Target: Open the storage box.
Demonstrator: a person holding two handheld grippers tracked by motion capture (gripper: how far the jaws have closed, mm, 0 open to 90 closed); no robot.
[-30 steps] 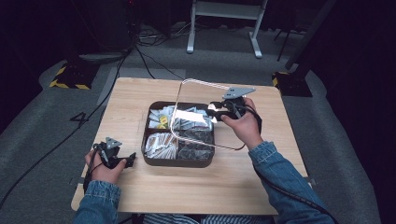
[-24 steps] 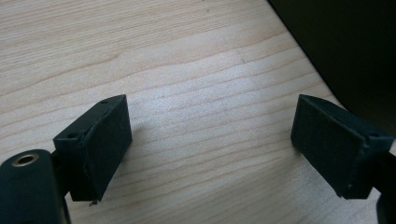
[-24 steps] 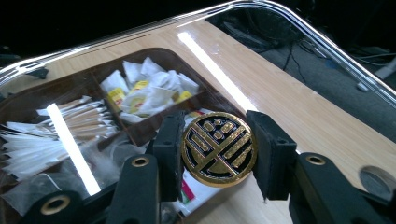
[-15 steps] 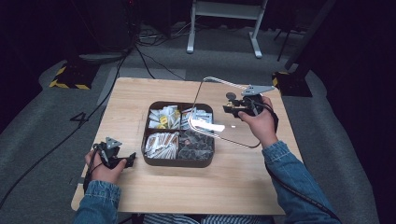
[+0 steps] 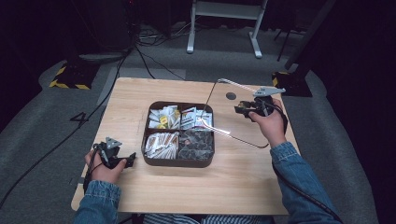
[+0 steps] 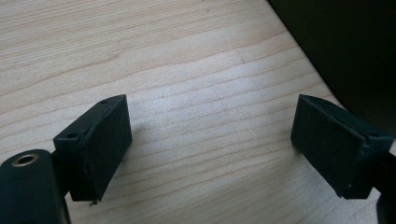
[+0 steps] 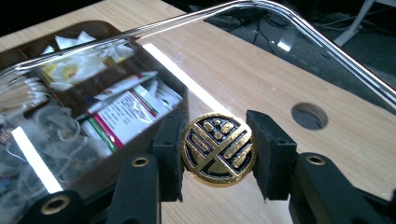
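Observation:
A dark brown tray with four compartments of sachets and packets stands mid-table. A clear lid hangs tilted over the tray's right edge and the table beside it. My right gripper is shut on the lid's round gold-and-black knob, a black pad on each side of it. Through the lid I see the tray's packets. My left gripper rests on the table left of the tray. Its jaws stand open over bare wood.
The wooden table has a round hole behind the right hand, also in the right gripper view. Cables and a white stand lie on the floor beyond. A dark wall, likely the tray's, stands just ahead of the left gripper.
My right gripper has carried the lid to the right, from above the tray to over its right edge, and slightly lower. The left gripper has not moved.

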